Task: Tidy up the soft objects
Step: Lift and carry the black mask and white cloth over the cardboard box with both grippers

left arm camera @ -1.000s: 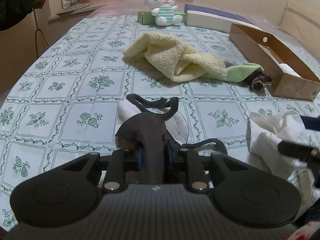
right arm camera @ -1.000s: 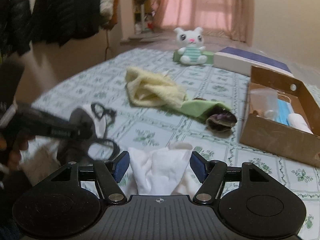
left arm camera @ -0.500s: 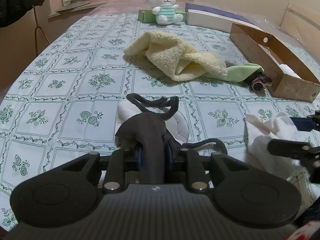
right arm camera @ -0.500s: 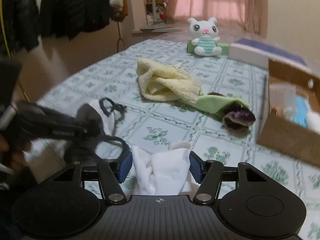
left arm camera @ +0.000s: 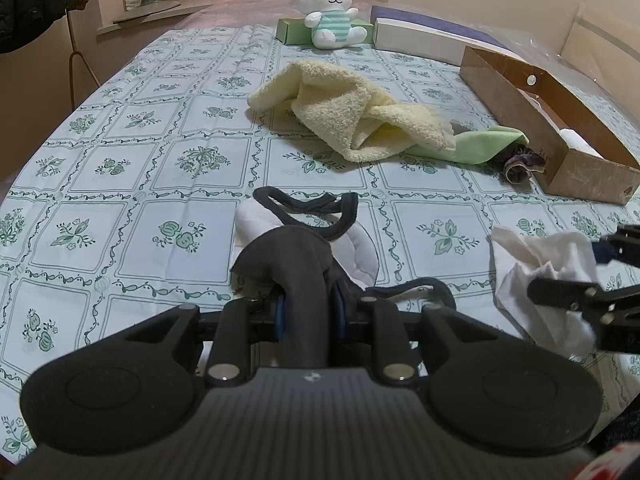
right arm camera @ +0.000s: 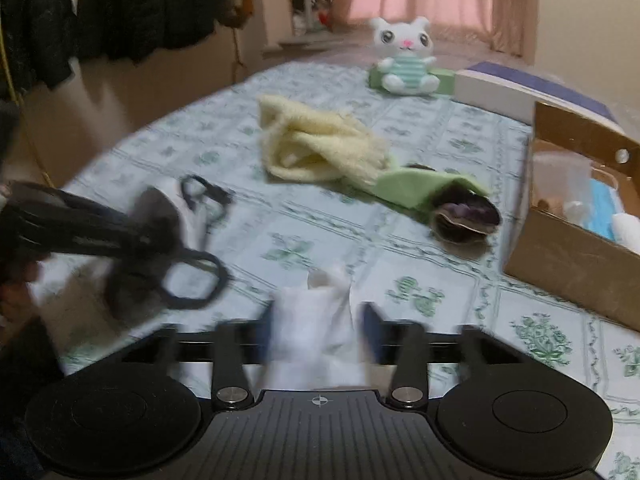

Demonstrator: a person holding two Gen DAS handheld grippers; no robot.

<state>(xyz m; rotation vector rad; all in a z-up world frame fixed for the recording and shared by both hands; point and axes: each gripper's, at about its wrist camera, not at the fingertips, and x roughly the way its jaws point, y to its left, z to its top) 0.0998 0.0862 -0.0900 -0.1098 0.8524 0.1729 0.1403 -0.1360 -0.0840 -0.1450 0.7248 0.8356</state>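
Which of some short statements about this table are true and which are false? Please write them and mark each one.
1. The left claw is closed on a dark mask. True.
2. The plush rabbit lies inside the cardboard box. False: it sits at the far end of the table, in front of a green box.
3. A white cloth is between the fingers of the right claw. True.
4. The yellow towel is folded into a neat square. False: it lies crumpled, beside a green cloth.
5. The tablecloth is plain red. False: it is pale with a green floral pattern.
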